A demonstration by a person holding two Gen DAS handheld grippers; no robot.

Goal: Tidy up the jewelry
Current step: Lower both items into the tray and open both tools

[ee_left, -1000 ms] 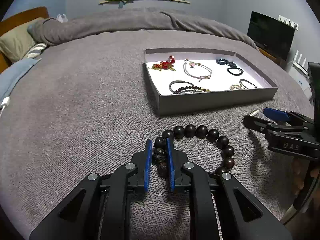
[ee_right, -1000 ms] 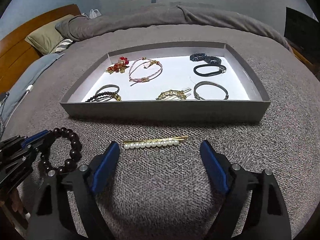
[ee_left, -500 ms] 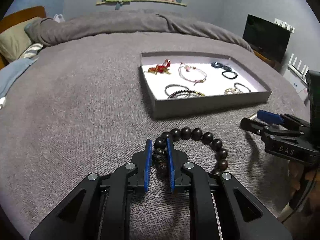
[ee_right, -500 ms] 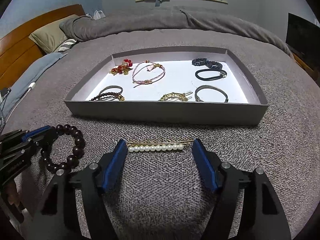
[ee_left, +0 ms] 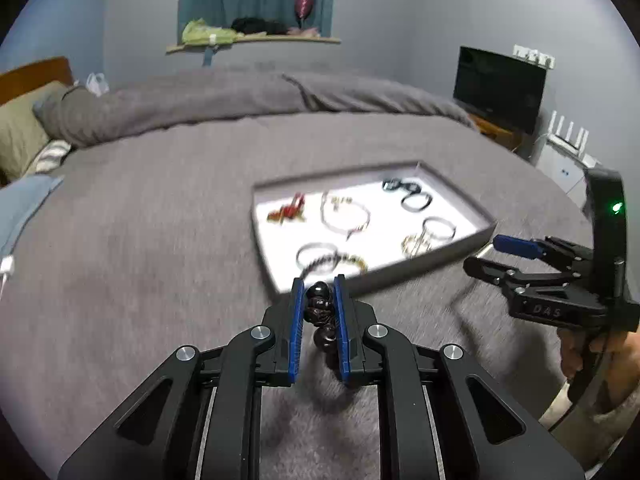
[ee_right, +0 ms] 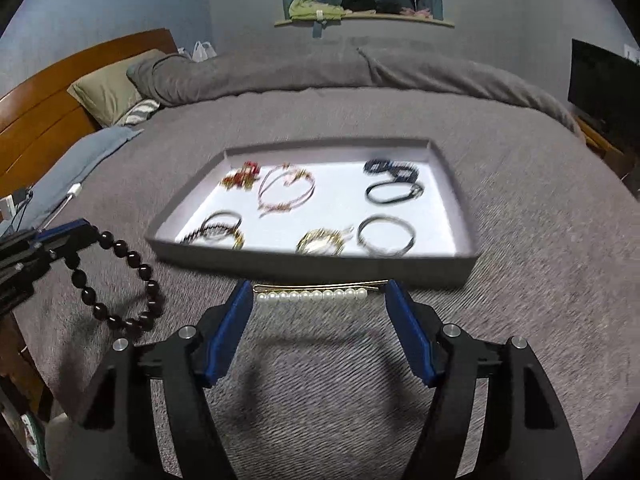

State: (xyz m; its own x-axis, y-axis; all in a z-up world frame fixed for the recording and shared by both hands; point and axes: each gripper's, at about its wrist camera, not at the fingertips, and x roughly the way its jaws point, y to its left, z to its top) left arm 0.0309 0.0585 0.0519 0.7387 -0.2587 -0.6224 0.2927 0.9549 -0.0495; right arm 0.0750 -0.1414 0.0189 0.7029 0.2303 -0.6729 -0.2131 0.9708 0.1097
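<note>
A grey-walled bedroom holds a bed [ee_right: 520, 240] under a grey textured blanket, with a wooden headboard [ee_right: 48, 120] and an olive pillow [ee_right: 108, 88] at its far left corner, a window ledge [ee_right: 364, 20] piled with clothes beyond, and a dark screen [ee_left: 500, 84] at the right.

Only the right wrist view shows the pearl hair clip [ee_right: 312, 293]. It hangs crosswise between the fingers of the right gripper [ee_right: 320, 320], its long axis running left to right, each end against a blue pad; these fingers have just been closing and now clasp it, lifted off the blanket just in front of the near wall of the grey jewelry tray [ee_right: 320, 264]. The same view shows the dark bead bracelet [ee_right: 120, 280] as a full loop dangling in the air at the left.

The left wrist view shows only a few of its beads [ee_left: 320, 320], clenched between the narrow fingers of the left gripper [ee_left: 318, 312], above the blanket near the tray's [ee_left: 440, 256] front left corner. Bracelets, hair ties and a red ornament lie blurred on the tray's white floor.
</note>
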